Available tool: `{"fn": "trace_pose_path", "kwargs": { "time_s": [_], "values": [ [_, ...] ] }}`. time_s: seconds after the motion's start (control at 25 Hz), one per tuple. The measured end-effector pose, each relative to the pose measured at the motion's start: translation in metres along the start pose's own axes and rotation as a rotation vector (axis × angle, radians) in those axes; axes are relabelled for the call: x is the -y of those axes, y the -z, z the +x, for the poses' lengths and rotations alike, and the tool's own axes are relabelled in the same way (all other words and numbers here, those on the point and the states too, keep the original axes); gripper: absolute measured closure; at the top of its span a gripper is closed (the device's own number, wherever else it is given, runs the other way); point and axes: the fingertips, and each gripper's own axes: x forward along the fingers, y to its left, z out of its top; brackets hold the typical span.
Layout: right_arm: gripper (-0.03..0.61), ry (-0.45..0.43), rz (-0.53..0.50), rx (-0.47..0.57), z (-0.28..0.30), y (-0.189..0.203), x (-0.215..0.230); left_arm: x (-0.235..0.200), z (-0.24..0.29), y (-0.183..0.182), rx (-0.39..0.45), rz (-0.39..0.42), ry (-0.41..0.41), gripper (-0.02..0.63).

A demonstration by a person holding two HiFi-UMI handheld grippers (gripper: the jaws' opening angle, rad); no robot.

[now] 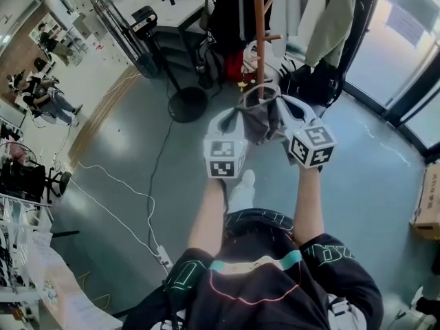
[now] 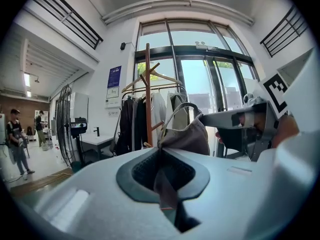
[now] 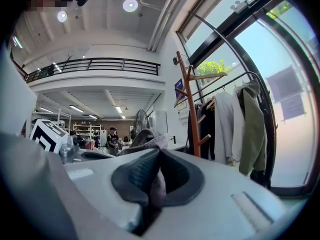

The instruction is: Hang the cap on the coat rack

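Head view: white cable (image 1: 117,205) ran over the grey floor (image 1: 385,177) at left, and a round black stand base (image 1: 187,104) sat up and left of centre. My left gripper (image 1: 238,115) was just left of centre, marker cube toward me and jaws pointing up-frame. The jaws were clamped on the left edge of the cap (image 1: 261,121). The cap was grey-brown, held in the air at centre frame, spanning both grippers. My right gripper (image 1: 283,108) was just right of it, jaws pinched on the cap's other edge. The coat rack (image 1: 258,19), an orange wood pole, stood at top centre, up-frame of the cap. Couldn't tell if they touched. A cardboard box (image 1: 427,198) was at the right edge.

Left gripper view: a person (image 2: 14,139) stood at far left. The coat rack (image 2: 148,84) was left of centre, pegs angled up, with clothes (image 2: 131,121) hanging on a rail behind it. Cap fabric was nipped between my closed jaws at lower centre. The cap (image 2: 187,134) bulged above them, on no peg. The right gripper (image 2: 250,121) was at right, on the same cap.

Right gripper view: the left gripper's cube (image 3: 49,136) was at left. The jaws at lower centre were shut tight on cap (image 3: 155,184) fabric. The coat rack (image 3: 189,104) was right of centre, with jackets (image 3: 237,124) at right.
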Motion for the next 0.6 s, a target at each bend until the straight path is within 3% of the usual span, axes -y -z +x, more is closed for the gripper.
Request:
{"fn": "trace_pose_path", "kwargs": {
  "time_s": [0.28, 0.6],
  "values": [
    [0.569, 0.072, 0.019, -0.020, -0.005, 0.008, 0.037, 0.024, 0.033, 0.004, -0.028, 0.006, 0.073, 0.589],
    [0.569, 0.101, 0.064, -0.065, 0.014, 0.030, 0.065, 0.021, 0.069, 0.021, -0.085, -0.005, 0.103, 0.589]
  ]
}}
